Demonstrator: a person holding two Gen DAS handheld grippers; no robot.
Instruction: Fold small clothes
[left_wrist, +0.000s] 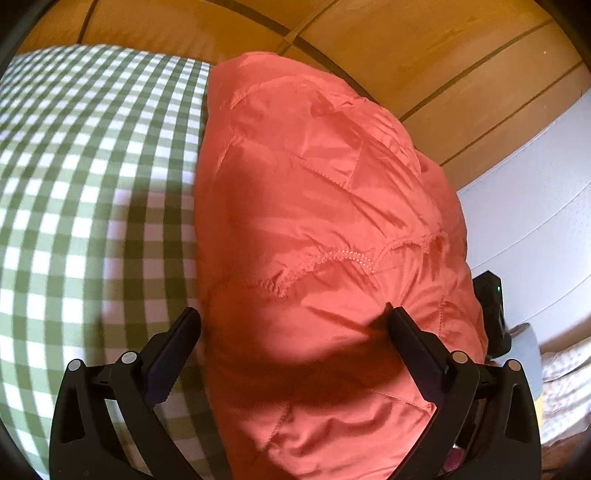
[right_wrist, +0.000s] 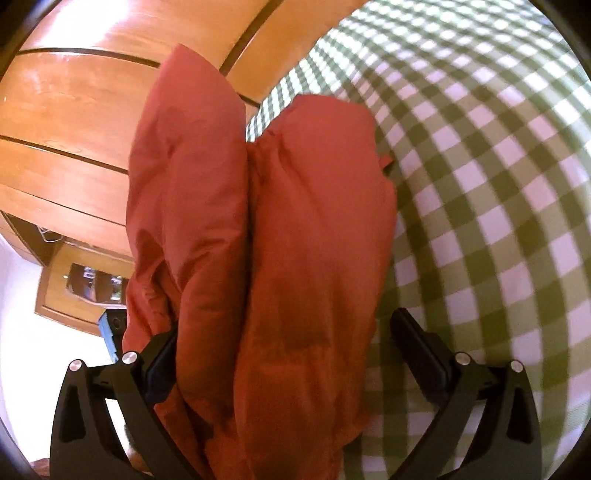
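Observation:
A coral-red quilted garment (left_wrist: 317, 236) lies bunched on the green-and-white checked cloth (left_wrist: 85, 177). My left gripper (left_wrist: 291, 321) is open, its fingers spread wide over the near part of the garment; the right finger (left_wrist: 413, 347) rests against the fabric. In the right wrist view the same garment (right_wrist: 280, 236) shows as two thick folded lobes running away from me. My right gripper (right_wrist: 284, 332) is open, with the garment lying between its fingers; fabric drapes over the left finger (right_wrist: 160, 360), and the right finger (right_wrist: 417, 350) stands apart over the checked cloth (right_wrist: 498, 184).
Wooden cupboard panels (left_wrist: 406, 55) stand behind the bed, also in the right wrist view (right_wrist: 66, 122). A white wall (left_wrist: 535, 221) and a dark device (left_wrist: 493, 314) are at the right. A small wooden cabinet (right_wrist: 81, 284) is at lower left.

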